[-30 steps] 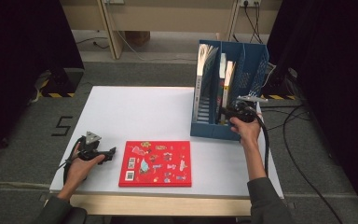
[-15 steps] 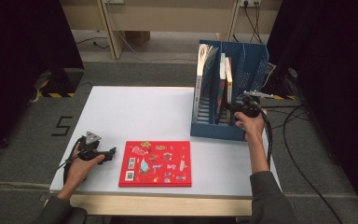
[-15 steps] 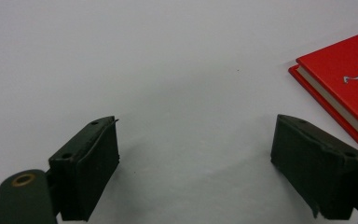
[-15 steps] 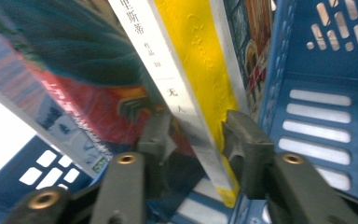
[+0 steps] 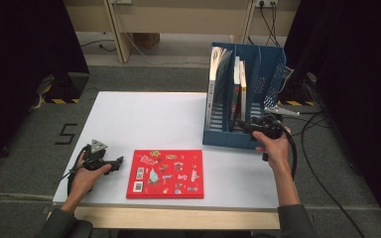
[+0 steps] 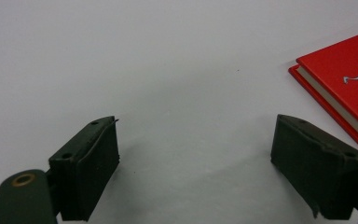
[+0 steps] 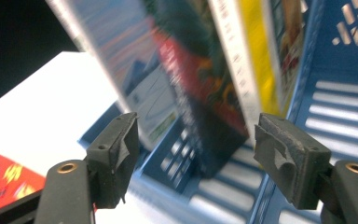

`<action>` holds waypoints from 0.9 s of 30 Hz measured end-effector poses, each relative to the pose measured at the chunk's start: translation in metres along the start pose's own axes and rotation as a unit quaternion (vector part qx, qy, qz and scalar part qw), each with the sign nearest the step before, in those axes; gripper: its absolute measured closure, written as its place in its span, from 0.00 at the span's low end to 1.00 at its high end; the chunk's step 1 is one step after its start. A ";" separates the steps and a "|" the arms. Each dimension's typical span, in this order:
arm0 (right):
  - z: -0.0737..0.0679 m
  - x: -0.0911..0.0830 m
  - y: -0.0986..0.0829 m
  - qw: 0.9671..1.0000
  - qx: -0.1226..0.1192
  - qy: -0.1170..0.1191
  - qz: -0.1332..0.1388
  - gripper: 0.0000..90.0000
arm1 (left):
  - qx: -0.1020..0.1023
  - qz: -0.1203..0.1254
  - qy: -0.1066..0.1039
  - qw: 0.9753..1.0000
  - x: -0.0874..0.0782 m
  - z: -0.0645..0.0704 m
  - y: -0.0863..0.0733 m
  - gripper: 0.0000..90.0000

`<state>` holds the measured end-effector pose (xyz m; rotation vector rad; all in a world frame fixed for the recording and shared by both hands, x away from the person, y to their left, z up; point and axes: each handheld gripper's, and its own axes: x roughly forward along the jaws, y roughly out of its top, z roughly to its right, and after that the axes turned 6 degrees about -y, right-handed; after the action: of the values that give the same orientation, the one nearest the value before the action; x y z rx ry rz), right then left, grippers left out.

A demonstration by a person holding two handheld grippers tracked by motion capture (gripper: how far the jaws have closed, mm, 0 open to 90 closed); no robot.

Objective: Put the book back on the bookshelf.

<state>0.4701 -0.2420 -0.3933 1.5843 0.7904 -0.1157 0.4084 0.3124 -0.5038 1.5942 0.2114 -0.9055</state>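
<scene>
A blue plastic rack point(image 5: 265, 74) stands upright near the table's point(image 5: 149, 119) right edge, toward the far side; its walls are pierced with slots and round holes and it is split into narrow compartments. Several thin, glossy books point(image 5: 238, 89) stand on edge in its left and middle compartments, their spines facing the near edge; the rightmost compartment looks unfilled.

The right gripper point(image 5: 256, 125) is held at the rack's near open face, just off the books' spines. In the right gripper view its jaws stand wide apart with nothing between the pads, and the dark-spined book point(image 7: 200, 93) sits in line with the gap, blurred; the yellow-spined one point(image 7: 256, 56) is beside it.

A flat red hardcover point(image 5: 165, 173) with small pictures on its cover lies near the table's front edge, about midway along it. Its pale page block shows between the boards in the left gripper view.

The left gripper point(image 5: 110, 162) rests near the front left corner, just left of the hardcover and not touching it, jaws spread wide over the bare, matte white tabletop. Broad free surface stretches from there to the far left corner.
</scene>
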 end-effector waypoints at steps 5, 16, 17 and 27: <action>-0.011 -0.009 -0.019 1.000 0.000 0.014 -0.013 0.31 | -0.002 -0.001 -0.002 1.000 0.000 0.000 0.000 0.16; -0.027 -0.011 -0.051 0.999 0.000 0.015 -0.029 0.23 | -0.001 0.000 -0.001 1.000 0.000 0.000 0.000 0.16; -0.028 -0.011 -0.054 0.999 0.000 0.017 -0.029 0.23 | -0.001 -0.001 -0.001 1.000 0.000 0.000 0.000 0.16; -0.045 -0.012 -0.076 0.998 -0.016 0.030 -0.046 0.19 | -0.001 0.000 -0.002 1.000 0.000 0.000 0.000 0.16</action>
<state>0.4036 -0.2084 -0.4418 1.5266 0.9079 -0.1215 0.4084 0.3125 -0.5038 1.5904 0.2106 -0.9075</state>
